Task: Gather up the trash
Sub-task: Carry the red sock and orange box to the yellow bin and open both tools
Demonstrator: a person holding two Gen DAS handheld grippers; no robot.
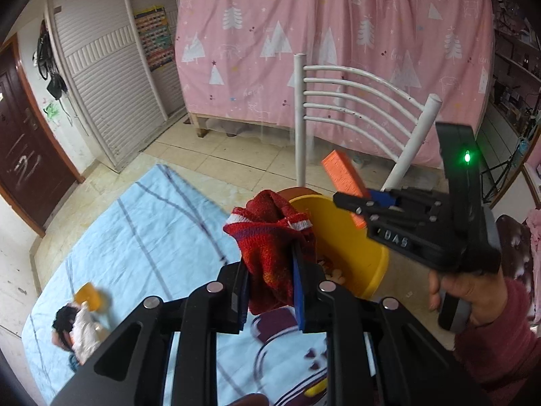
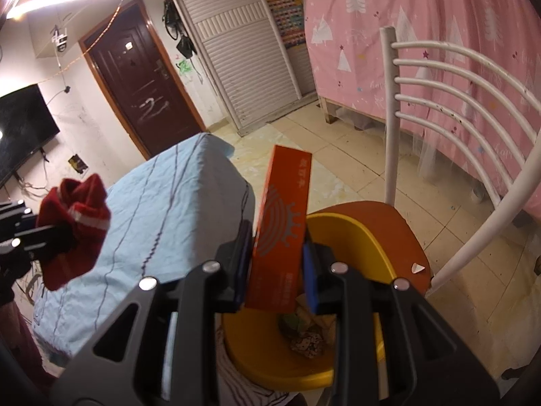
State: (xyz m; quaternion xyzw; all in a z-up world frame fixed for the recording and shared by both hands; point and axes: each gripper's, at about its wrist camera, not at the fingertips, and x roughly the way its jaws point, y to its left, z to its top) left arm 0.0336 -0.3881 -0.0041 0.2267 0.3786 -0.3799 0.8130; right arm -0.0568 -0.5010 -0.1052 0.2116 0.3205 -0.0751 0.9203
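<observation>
My left gripper [image 1: 270,291] is shut on a red knitted sock [image 1: 270,237] with a white band, held above the table beside a yellow bin [image 1: 351,247]. It also shows at the left of the right wrist view [image 2: 72,233]. My right gripper [image 2: 277,264] is shut on a long orange box [image 2: 284,220], held upright over the yellow bin [image 2: 358,237], which holds some scraps [image 2: 309,335]. The right gripper [image 1: 368,206] with the orange box [image 1: 343,176] shows in the left wrist view over the bin's far rim.
The bin sits on an orange-seated chair [image 2: 402,226] with a white barred back [image 1: 355,101]. A table under a light blue cloth [image 1: 142,237] holds a small doll and an orange object [image 1: 84,314]. A pink curtain [image 1: 338,34], a brown door [image 2: 142,94] and tiled floor lie beyond.
</observation>
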